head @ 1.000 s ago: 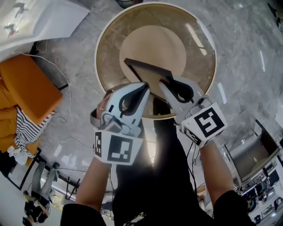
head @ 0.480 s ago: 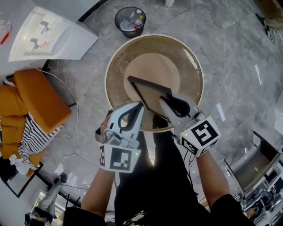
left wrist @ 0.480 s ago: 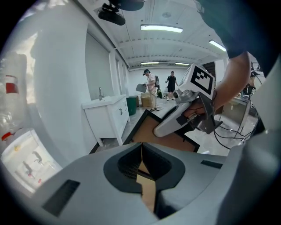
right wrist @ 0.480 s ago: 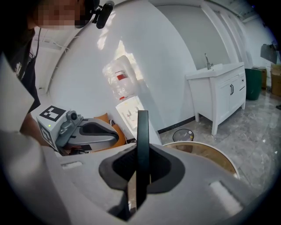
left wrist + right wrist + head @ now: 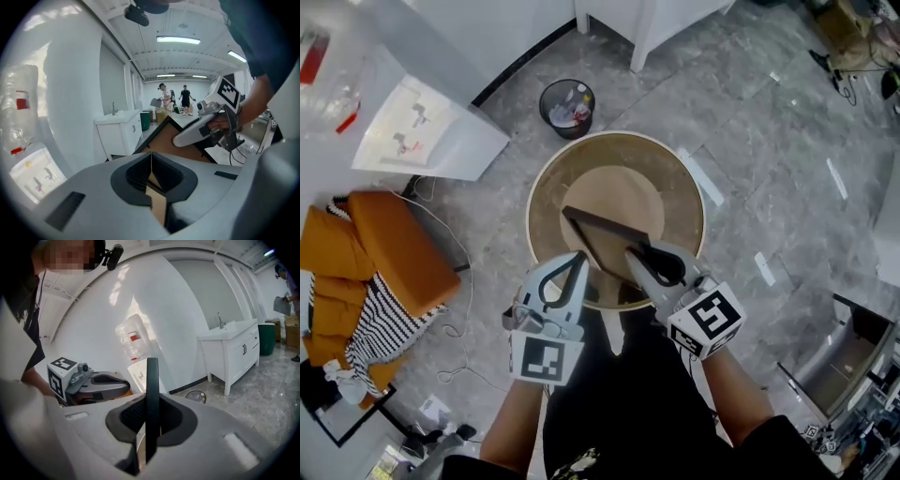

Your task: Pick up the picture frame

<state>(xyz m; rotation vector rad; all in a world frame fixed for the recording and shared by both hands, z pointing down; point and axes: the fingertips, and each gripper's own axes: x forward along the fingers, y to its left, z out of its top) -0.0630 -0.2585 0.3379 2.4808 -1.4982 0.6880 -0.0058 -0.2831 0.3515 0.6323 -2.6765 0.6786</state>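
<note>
Head view, looking steeply down: the picture frame (image 5: 605, 239) is held in the air over the round surface (image 5: 553, 187), brown backing uppermost and tilted; its longest visible dark edge runs along the 10-to-4 o'clock line, with the far corner pointing to 10 o'clock; the near side lies toward the person at 6 o'clock. The left gripper (image 5: 578, 256) takes the frame's near left side, the right gripper (image 5: 631, 255) its near right side, the two just beside each other. Left gripper view: the jaws are drawn in narrow on the thin brown backing, which stands on edge between them. Right gripper view: the jaws are clamped on the dark rim, which rises from 6 to 12 o'clock. On the floor, a bin (image 5: 567, 108) lies at 12 o'clock of the surface; an orange cushion (image 5: 394, 248) lies well apart at 9 o'clock.
</note>
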